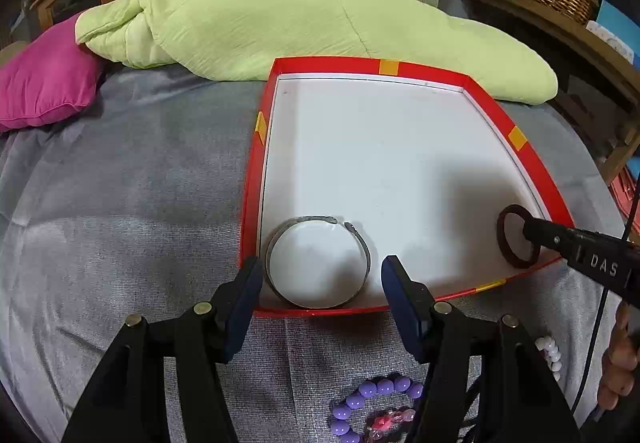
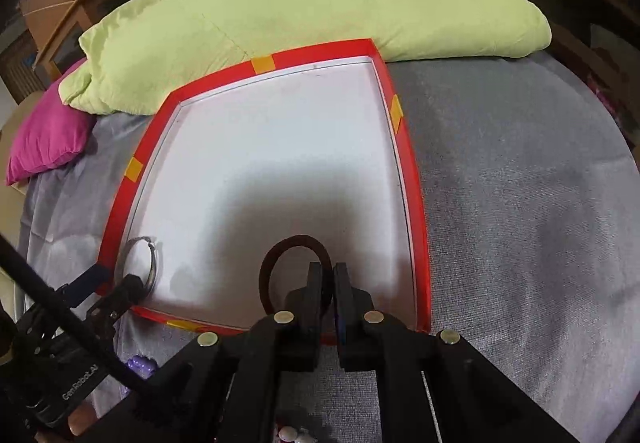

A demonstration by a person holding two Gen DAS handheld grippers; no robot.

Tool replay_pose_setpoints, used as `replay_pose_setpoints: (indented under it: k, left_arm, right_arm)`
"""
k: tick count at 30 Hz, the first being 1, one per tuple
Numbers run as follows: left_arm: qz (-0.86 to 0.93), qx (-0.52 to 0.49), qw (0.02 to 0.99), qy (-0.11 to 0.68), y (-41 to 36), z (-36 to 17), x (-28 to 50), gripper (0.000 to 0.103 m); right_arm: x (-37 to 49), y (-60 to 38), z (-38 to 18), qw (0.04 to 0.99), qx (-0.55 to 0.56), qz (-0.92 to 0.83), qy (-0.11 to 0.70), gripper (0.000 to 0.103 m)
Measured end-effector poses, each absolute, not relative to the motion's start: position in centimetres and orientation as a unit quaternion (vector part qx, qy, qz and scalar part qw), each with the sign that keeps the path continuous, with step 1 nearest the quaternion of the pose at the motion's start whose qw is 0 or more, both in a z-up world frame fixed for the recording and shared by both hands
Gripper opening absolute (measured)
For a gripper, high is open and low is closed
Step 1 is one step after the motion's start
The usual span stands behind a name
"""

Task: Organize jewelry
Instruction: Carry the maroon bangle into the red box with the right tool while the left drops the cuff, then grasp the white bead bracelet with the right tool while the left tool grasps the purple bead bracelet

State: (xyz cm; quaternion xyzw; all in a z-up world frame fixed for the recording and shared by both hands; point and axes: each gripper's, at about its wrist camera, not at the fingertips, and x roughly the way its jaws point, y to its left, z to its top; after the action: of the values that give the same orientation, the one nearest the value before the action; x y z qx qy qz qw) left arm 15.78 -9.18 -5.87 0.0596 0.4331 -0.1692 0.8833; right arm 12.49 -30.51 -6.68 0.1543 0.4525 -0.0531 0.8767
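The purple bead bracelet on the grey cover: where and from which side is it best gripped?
Probably across one strand of the purple bead bracelet, from above. It lies flat on the grey cover, in front of the red tray, so only its top is free; the open loop leaves room for one finger inside.

Most of the shallow red-rimmed white tray point(image 1: 400, 147) lies bare — open passage toward its far edge. Its near-left corner holds a silver metal bangle point(image 1: 318, 263); its near-right a dark brown ring point(image 2: 294, 267). A pale green quilt point(image 1: 280, 23) blocks the bed's far edge.
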Motion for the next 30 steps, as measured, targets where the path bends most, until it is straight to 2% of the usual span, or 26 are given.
replay_pose_setpoints:
  k: [2,6,18,30]
  left_arm:
    - [-0.172,0.063,0.884,0.431,-9.1,-5.8,15.7,0.063]
    - [-0.186,0.063,0.884,0.425,-8.4,-5.1,15.2,0.063]
    - [-0.142,0.092,0.897,0.408,-3.2,-4.3,13.1,0.064]
    - [-0.179,0.134,0.88,0.418,-2.8,-5.3,8.9,0.064]
  right_arm:
    - [12.3,-30.7,-6.5,0.878,0.162,-0.054,0.447,0.009]
    - [11.4,-31.4,-5.6,0.884,0.173,-0.049,0.431,0.021]
    - [7.6,-32.6,-3.9,0.891,0.191,-0.041,0.41,0.021]
    - [2.0,-30.6,-5.5,0.878,0.167,0.001,0.448,0.021]
